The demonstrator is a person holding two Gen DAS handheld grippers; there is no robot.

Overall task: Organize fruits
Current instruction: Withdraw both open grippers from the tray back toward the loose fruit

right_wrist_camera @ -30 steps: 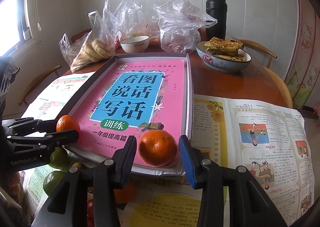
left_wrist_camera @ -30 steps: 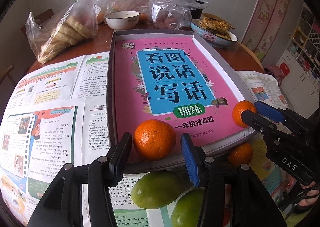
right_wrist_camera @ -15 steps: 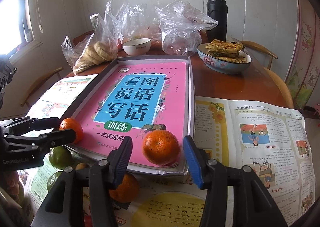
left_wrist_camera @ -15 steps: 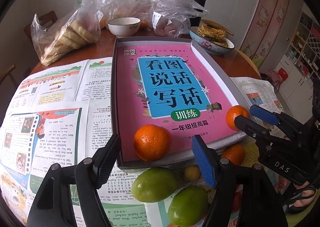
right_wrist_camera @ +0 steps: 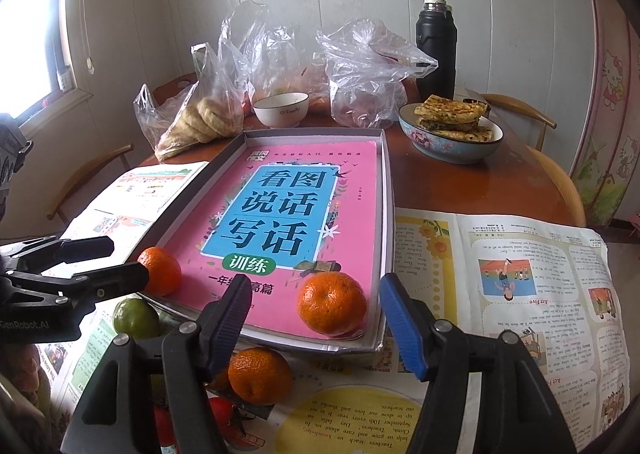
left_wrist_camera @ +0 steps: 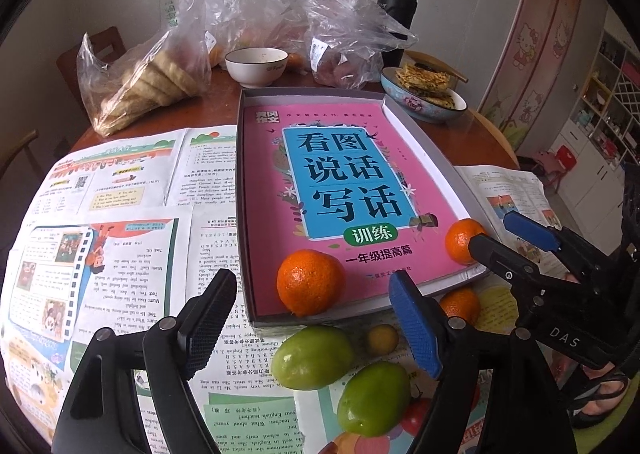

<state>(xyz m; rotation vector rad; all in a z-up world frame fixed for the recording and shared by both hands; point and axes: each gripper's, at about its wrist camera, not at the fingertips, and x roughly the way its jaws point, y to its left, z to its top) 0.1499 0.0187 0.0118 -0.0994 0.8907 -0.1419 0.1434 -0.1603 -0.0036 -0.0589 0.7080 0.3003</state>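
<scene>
A grey shallow box (left_wrist_camera: 241, 190) holds a pink book. Two oranges lie in its near end: one at the near left corner (left_wrist_camera: 310, 282), also in the right wrist view (right_wrist_camera: 160, 271), and one at the near right corner (left_wrist_camera: 461, 241), also in the right wrist view (right_wrist_camera: 332, 303). My left gripper (left_wrist_camera: 312, 332) is open and empty, just short of the left orange. My right gripper (right_wrist_camera: 316, 324) is open and empty, just short of the right orange. Two green fruits (left_wrist_camera: 313, 357) (left_wrist_camera: 374, 398), a small yellow fruit (left_wrist_camera: 383, 339) and another orange (right_wrist_camera: 260, 375) lie on the newspaper in front of the box.
Newspaper sheets (left_wrist_camera: 100, 238) cover the round wooden table. At the back stand plastic bags with bread (left_wrist_camera: 156, 78), a white bowl (left_wrist_camera: 256, 66), a black flask (right_wrist_camera: 435, 50) and a bowl of flatbreads (right_wrist_camera: 450, 134). Small red fruits (right_wrist_camera: 222, 412) lie near the front edge.
Both grippers have opened wider and drawn back from the box. Each orange now lies free in the box, no longer between the fingers.
</scene>
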